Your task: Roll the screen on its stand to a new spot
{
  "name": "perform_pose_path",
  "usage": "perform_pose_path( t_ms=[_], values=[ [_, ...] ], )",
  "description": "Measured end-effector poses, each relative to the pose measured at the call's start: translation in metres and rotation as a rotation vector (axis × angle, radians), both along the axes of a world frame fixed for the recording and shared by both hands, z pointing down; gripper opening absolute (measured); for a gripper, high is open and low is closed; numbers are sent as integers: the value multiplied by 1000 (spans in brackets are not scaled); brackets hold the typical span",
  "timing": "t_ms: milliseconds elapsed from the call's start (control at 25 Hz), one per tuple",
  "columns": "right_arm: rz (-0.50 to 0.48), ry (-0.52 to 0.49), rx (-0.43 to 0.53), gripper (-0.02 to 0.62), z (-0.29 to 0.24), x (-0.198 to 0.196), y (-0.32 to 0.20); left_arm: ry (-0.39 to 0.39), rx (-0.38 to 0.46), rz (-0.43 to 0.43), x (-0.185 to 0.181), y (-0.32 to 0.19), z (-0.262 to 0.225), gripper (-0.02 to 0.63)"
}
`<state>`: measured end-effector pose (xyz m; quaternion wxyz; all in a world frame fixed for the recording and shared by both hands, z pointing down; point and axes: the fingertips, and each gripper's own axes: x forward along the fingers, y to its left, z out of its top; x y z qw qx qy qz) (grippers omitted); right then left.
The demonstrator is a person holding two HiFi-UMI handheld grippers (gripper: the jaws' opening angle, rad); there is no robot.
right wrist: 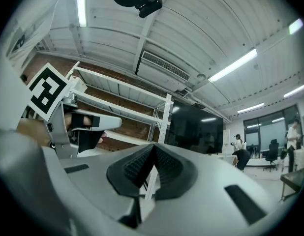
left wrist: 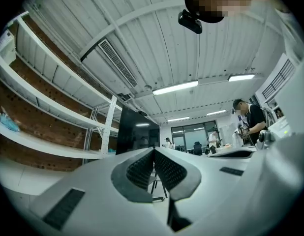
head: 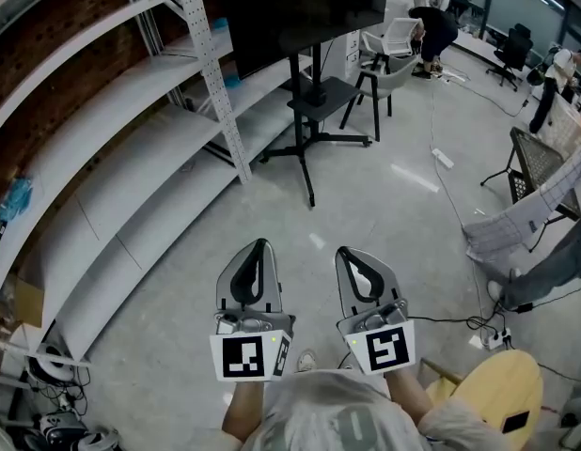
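The screen (head: 300, 3) is seen on its stand (head: 321, 97) at the far side of the floor (head: 384, 214), just beside the white shelving rack (head: 131, 92) and well apart from both grippers. The stand is not touched by anything, so the task is judged as not yet begun. The left gripper (head: 262, 249) and the right gripper (head: 345, 254) are held side by side (close to the person's body), each with its jaws pressed together on nothing. The approach, the grasp and the rolling itself are all left to be done.
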<state>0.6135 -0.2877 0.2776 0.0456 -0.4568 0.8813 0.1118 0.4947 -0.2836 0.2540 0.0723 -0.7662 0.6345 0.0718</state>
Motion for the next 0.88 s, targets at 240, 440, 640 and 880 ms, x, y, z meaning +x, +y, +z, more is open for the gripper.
perform_pose_path(
  t_ms=[240, 440, 640, 880],
  values=[
    [1, -55, -22, 20, 9, -33, -7, 27, -29, -3, -42, -11, 17, 15],
    [24, -35, -27, 20, 14, -46, -21, 31, -39, 19, -53, -28, 22, 15],
    [4, -17, -16, 20, 15, -53, -52, 37, -31, 36, -54, -58, 25, 15],
    [47, -10, -10, 21, 20, -64, -124, 17, -28, 55, -65, -123, 28, 15]
  ],
)
